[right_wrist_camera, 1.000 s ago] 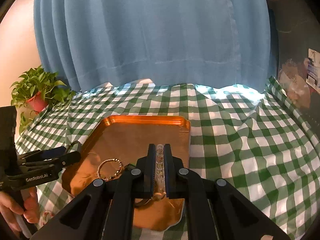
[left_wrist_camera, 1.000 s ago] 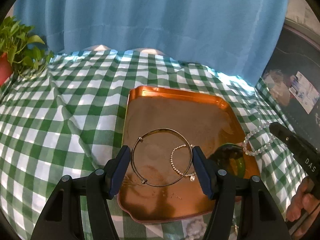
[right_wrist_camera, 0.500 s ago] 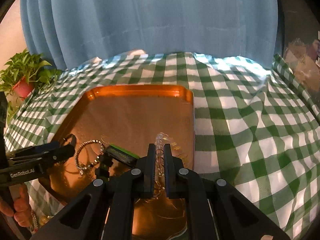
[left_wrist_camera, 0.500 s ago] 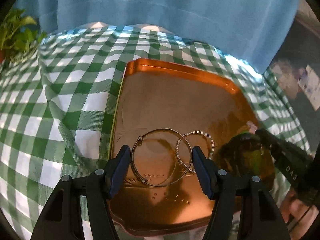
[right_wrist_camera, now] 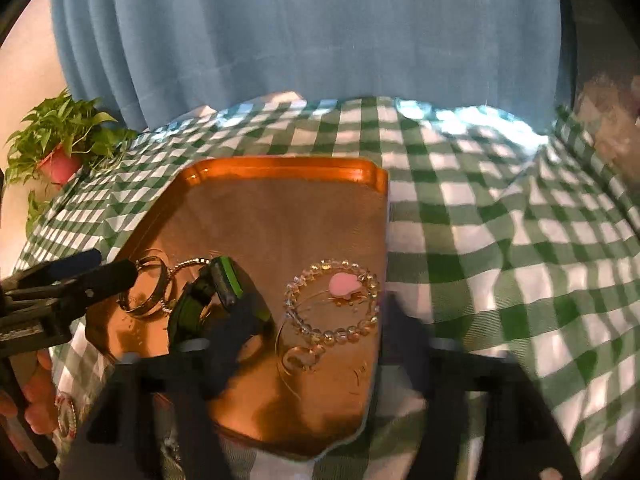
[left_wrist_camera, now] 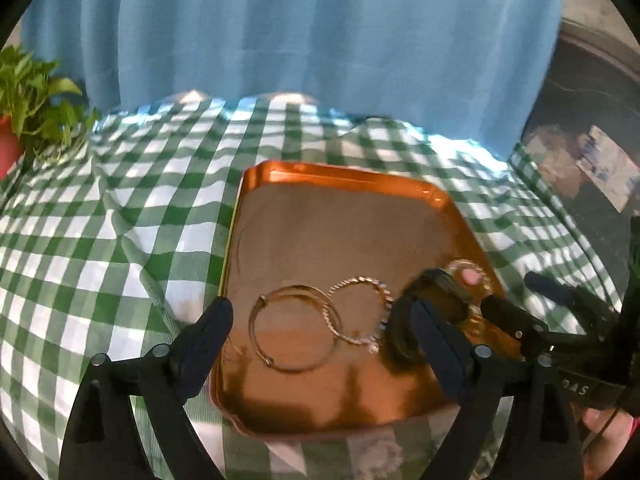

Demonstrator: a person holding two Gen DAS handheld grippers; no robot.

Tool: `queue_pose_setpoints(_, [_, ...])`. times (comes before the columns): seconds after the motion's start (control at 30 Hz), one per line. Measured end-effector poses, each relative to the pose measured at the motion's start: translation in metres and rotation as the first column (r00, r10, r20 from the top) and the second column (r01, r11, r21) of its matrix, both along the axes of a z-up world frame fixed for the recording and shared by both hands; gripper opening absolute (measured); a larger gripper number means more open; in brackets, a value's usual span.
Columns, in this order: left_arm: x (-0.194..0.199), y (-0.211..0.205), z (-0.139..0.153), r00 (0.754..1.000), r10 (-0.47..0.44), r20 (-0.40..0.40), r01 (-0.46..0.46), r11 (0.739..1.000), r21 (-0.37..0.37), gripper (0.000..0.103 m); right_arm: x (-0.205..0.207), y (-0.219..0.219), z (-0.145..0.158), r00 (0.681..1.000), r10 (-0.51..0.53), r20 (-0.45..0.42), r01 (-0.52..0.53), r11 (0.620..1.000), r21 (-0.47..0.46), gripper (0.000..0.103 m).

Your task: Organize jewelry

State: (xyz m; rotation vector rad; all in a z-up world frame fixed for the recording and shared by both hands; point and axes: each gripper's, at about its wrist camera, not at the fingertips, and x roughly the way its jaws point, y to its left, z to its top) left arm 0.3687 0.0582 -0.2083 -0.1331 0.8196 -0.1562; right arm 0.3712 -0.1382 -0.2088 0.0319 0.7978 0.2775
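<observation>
Copper-coloured tray (left_wrist_camera: 344, 184) on worktop under green-and-white checked cloth (left_wrist_camera: 120, 220); blue curtain (left_wrist_camera: 320, 40) behind, potted plant (right_wrist_camera: 60, 148) w/ red pot at far left corner.

Left gripper (left_wrist_camera: 320, 320): jaws spread wide and opening, nothing pinched. Thin metal bangle (left_wrist_camera: 294, 328) lies flat on tray floor between the jaws, clear of both pads. Its right edge overlaps a beaded silver bracelet (left_wrist_camera: 358, 310), also flat on tray, just inside the right jaw.

Right gripper (right_wrist_camera: 316, 320): jaws blurred, spread wide and opening, gripping nothing. Clear crystal-bead bracelet (right_wrist_camera: 332, 300) w/ pink charm (right_wrist_camera: 344, 284) lies flat on tray between them, near tray's right rim. Contact w/ pads: cannot tell, but bracelet rests on tray floor.

Dark green bangle (right_wrist_camera: 208, 296) sits tilted on tray betw. the beaded silver bracelet and the crystal one; in right wrist view its lower edge is hidden by right gripper's left jaw. In left wrist view same bangle appears dark, just right of left gripper's right jaw.

All four pieces lie in the near half of tray; far half bare. Right gripper's fingers reach in over tray's right rim in left wrist view; a person's hand (right_wrist_camera: 34, 400) on left gripper's handle shows at lower left of right wrist view. Patterned item under tray's near edge: too blurred to ID.
</observation>
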Motion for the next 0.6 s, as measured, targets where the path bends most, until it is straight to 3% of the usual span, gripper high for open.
queue_pose_setpoints(0.17, [-0.034,-0.002,0.011,1.0,-0.005,0.01,0.005,1.0,-0.005,0.09,-0.031,-0.005,0.028,0.995,0.038,0.093,-0.048,0.992,0.117,0.1])
queue_pose_setpoints(0.33, [-0.072,0.001,0.023,1.0,0.011,0.002,-0.011,0.999,-0.039,0.09,-0.075,-0.006,0.048,0.987,0.019,0.16,-0.035,0.995,0.097,0.102])
queue_pose_setpoints(0.47, [-0.113,-0.005,0.046,0.998,0.0,0.065,0.0,1.0,0.005,0.09,-0.113,-0.01,0.062,0.979,0.034,0.199,-0.055,0.993,0.101,0.102])
queue_pose_setpoints(0.6, [-0.163,-0.008,0.069,0.995,-0.014,0.094,0.012,1.0,0.014,0.09,-0.16,-0.011,0.083,0.958,0.029,0.286,-0.025,1.0,-0.016,0.102])
